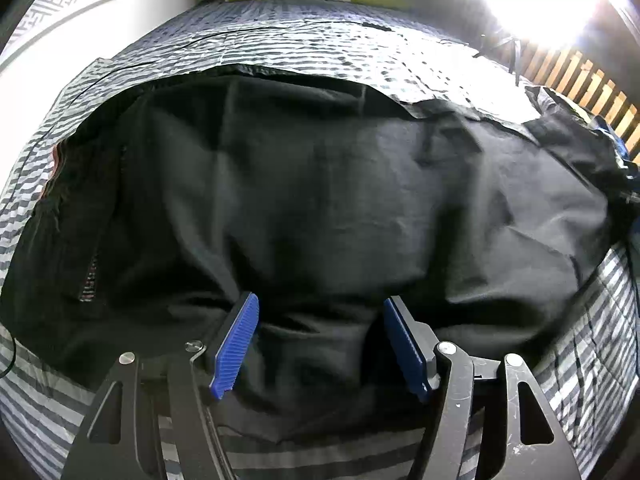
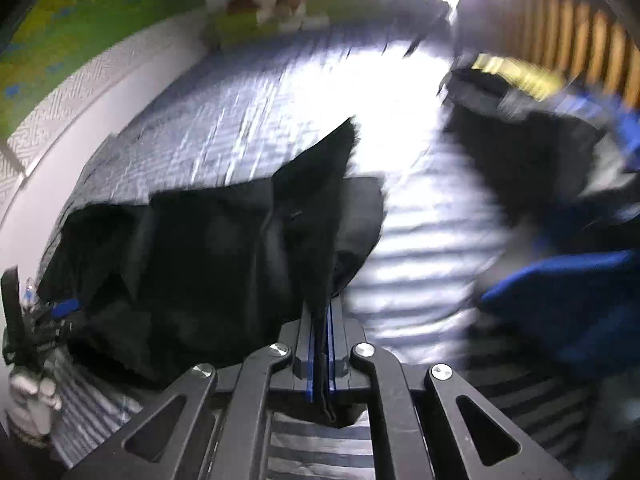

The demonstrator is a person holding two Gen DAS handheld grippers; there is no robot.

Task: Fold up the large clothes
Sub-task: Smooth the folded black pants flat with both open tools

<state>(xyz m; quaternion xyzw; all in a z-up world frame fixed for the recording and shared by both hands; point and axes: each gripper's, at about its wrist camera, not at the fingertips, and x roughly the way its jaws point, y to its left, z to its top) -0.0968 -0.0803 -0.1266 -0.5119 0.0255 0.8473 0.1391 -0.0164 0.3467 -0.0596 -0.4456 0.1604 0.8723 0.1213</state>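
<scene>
Bed: one striped grey-and-white quilted bedspread [image 1: 280, 46] under everything.
Garment: one large black woven cloth garment [image 1: 320, 208], spread across the bedspread; probably soft, limp and light, best taken at an edge or corner.
Pile: a heap of dark and blue clothes [image 2: 560, 184], count unclear.
Left gripper [image 1: 319, 346]: jaws wide apart over the near hem, holding nothing.
Right gripper [image 2: 320, 344]: clamped on a lifted fold.

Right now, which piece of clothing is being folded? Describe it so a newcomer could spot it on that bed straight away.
Start at the bed's grey-striped cover. On it lies a black garment, spread wide and wrinkled. Its edge is pinched in the shut right hand-held gripper, unlike the blue-and-black clothes pile heaped by the wooden slats.
</scene>
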